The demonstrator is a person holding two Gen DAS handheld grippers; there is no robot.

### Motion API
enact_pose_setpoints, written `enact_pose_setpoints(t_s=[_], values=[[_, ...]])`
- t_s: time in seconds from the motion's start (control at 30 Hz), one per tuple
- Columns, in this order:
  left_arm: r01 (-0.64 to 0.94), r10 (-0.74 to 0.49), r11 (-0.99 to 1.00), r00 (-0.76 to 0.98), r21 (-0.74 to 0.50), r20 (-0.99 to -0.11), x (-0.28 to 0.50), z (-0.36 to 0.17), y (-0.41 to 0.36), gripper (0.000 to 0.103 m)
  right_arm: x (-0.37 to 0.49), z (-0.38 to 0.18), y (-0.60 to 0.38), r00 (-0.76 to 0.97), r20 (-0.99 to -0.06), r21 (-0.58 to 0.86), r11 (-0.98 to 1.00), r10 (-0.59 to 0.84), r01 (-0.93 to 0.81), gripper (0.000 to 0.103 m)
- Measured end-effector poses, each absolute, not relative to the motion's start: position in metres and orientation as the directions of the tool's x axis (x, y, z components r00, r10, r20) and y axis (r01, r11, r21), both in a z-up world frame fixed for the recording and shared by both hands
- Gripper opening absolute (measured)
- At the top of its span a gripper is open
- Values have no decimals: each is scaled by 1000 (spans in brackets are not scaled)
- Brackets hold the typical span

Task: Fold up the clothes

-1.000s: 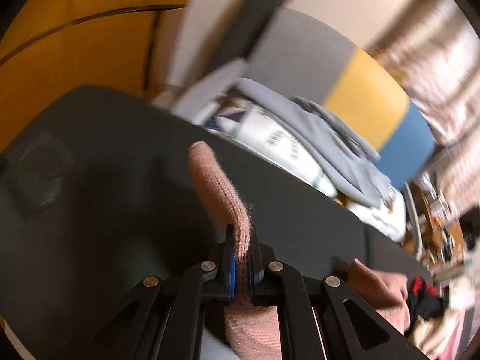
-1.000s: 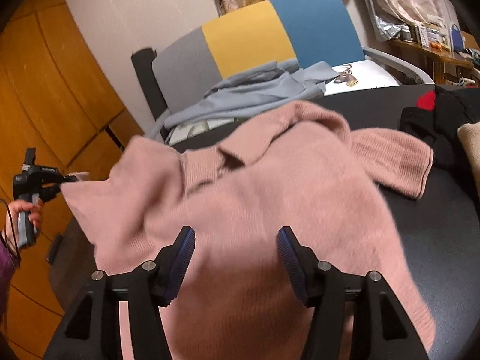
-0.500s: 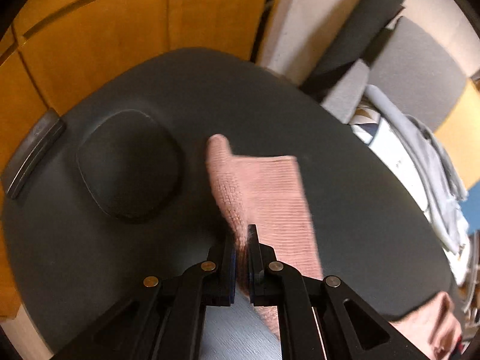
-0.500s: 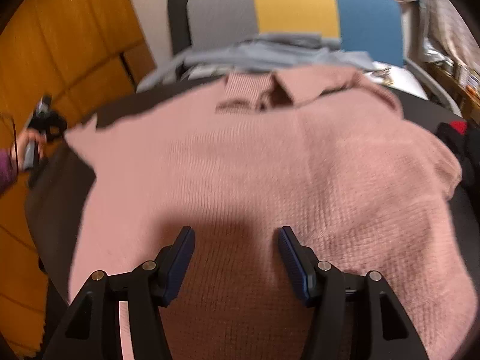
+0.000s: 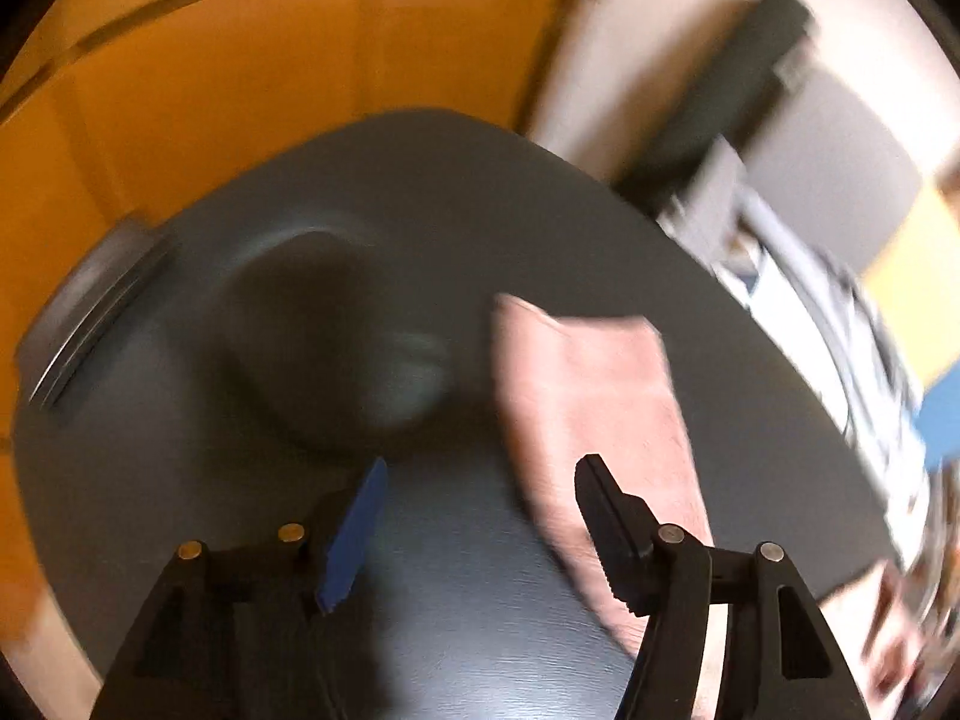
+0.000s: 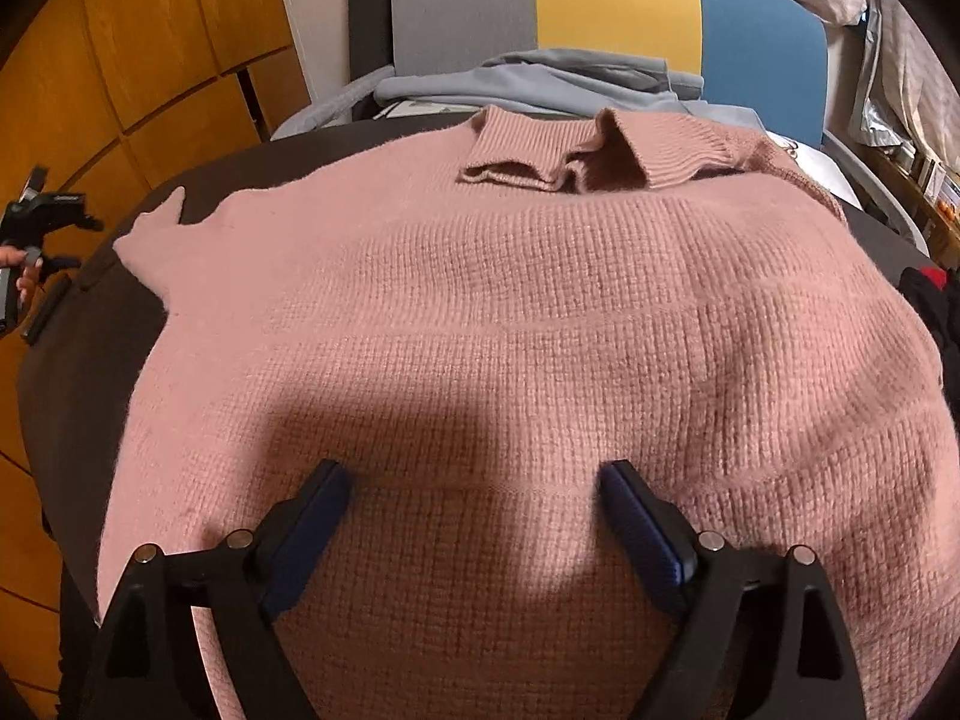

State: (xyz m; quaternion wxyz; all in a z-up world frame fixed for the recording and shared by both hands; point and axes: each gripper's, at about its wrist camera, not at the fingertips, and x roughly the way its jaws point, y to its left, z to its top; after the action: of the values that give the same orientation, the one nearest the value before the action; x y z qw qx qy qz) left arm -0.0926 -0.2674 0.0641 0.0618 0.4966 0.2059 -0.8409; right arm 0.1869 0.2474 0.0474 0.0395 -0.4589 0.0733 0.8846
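Observation:
A pink knit sweater lies spread flat on the dark round table, collar at the far side. My right gripper is open and hovers low over the sweater's lower body. In the left wrist view, the sweater's left sleeve lies flat on the table. My left gripper is open and empty, just behind the sleeve, with the right finger over its edge. The left gripper also shows at the far left of the right wrist view.
A chair with grey, yellow and blue panels stands behind the table with grey-blue clothes piled on it. Black and red garments lie at the table's right edge. A dark pad lies on the table left of the sleeve. Wooden panels stand behind.
My left gripper has opened and let go of the sleeve, which now lies flat on the table. The sweater has settled flat, and my right gripper has come lower over it.

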Motion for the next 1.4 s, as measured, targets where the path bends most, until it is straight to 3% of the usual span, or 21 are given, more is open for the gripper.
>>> enact_pose_setpoints(t_s=[0.07, 0.13, 0.3, 0.33, 0.37, 0.4, 0.47, 0.7, 0.9, 1.1, 1.2, 1.27, 1.33, 1.4], values=[[377, 199, -823, -510, -425, -837, -78, 57, -296, 65, 189, 47, 247, -585, -811, 90, -986, 8, -139, 90], [372, 254, -805, -488, -462, -835, -78, 50, -298, 64, 190, 48, 247, -586, -810, 88, -986, 12, -142, 90], [241, 257, -898, -390, -368, -884, -87, 34, -231, 59, 190, 49, 249, -580, -815, 94, -985, 7, -144, 90], [210, 259, -912, -368, -351, -893, -90, 30, -216, 55, 191, 49, 249, -579, -815, 96, -985, 4, -142, 90], [203, 251, -920, -352, -336, -902, -92, 26, -205, 32, 192, 49, 250, -579, -815, 98, -985, 2, -141, 90], [196, 243, -927, -336, -320, -910, -94, 22, -195, 18, 191, 49, 251, -580, -814, 100, -986, -2, -137, 90], [184, 202, -941, -372, -285, -906, -95, 28, -178, 11, 190, 48, 253, -582, -813, 105, -986, -10, -129, 90], [111, 159, -963, -497, -244, -853, -99, 81, -137, 10, 191, 46, 253, -602, -798, 115, -987, -24, -113, 90], [-75, 131, -991, -556, -107, -820, -111, 123, -57, 10, 194, 46, 253, -617, -787, 120, -987, -30, -105, 90], [-231, 141, -972, -459, -36, -877, -144, 83, 55, 13, 198, 46, 253, -625, -780, 122, -988, -34, -98, 90], [-287, 87, -957, -376, 27, -922, -138, 42, 99, 27, 200, 45, 254, -630, -775, 122, -988, -36, -93, 90], [-308, 31, -945, -418, 109, -908, -124, 27, 116, 37, 201, 45, 254, -635, -772, 121, -989, -37, -90, 90], [-293, 67, -952, -476, 87, -877, -122, 41, 95, 49, 202, 45, 254, -637, -770, 119, -989, -35, -89, 90], [-280, 100, -958, -531, 63, -841, -120, 55, 75, 51, 202, 44, 253, -639, -769, 117, -989, -33, -89, 90]])
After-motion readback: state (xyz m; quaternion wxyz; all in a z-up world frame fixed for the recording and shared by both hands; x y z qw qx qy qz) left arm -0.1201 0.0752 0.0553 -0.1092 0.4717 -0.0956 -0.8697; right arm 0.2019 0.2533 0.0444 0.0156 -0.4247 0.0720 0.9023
